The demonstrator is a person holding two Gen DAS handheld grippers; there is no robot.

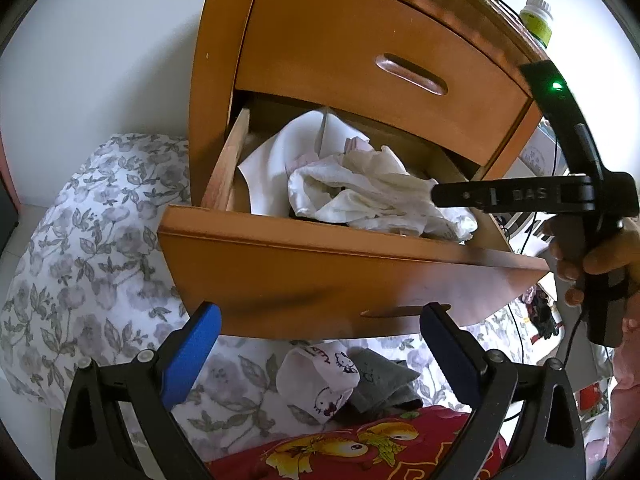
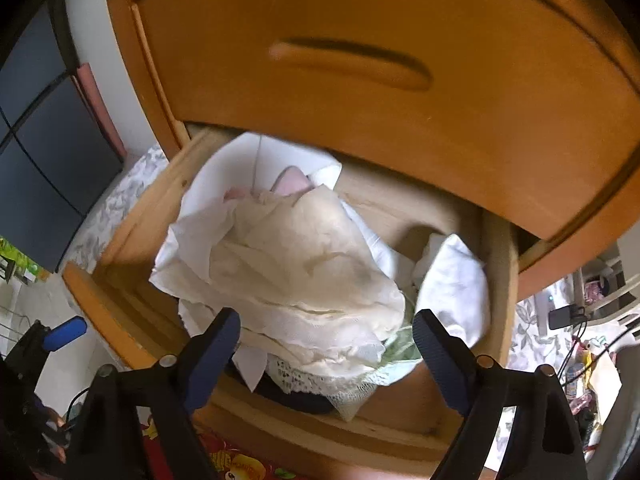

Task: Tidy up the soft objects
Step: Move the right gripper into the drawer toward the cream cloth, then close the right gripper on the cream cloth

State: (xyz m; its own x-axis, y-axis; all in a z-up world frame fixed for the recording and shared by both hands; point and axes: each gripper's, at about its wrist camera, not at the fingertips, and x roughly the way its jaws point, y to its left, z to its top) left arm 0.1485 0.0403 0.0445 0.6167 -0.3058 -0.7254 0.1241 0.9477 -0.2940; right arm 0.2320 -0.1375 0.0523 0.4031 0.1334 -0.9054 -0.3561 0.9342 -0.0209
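Orange wooden bedside drawer stands open mid-frame, crumpled cream cloth heaped inside; right hand-held gripper, jaws wide and empty, should lower squarely before pinching.

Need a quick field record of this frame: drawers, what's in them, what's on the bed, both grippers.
upper drawer: shut
lower drawer: pulled open
drawer contents: crumpled cream cloth on top of white fabrics, a folded white piece at the right side
on bed: Hello Kitty sock beside a grey sock, on floral bedding
left gripper: open, empty, in front of the lower drawer above the socks
right gripper: open, over the cream cloth, pads not pressing it
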